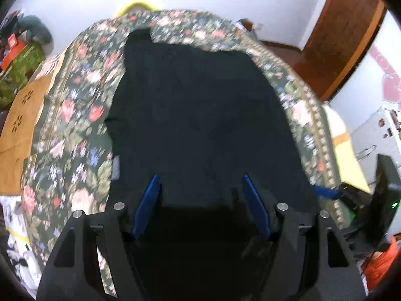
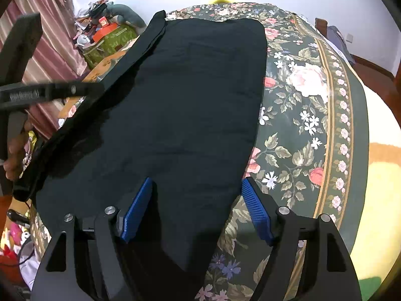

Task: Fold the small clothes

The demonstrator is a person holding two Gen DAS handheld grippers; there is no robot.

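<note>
One black garment (image 2: 175, 115) on floral cover (image 2: 300, 115); two hand-held grippers, left (image 1: 201, 188) and right (image 2: 198, 188), both spread.

Your black cloth garment (image 2: 175, 100) lies spread on the floral-patterned quilted bed cover (image 2: 300, 115). Your right claw (image 2: 198, 210) hangs over the garment's near right edge, cover to its right. Your left claw (image 1: 201, 205) sits above the garment's near end; in the right view it lifts the left edge.
</note>
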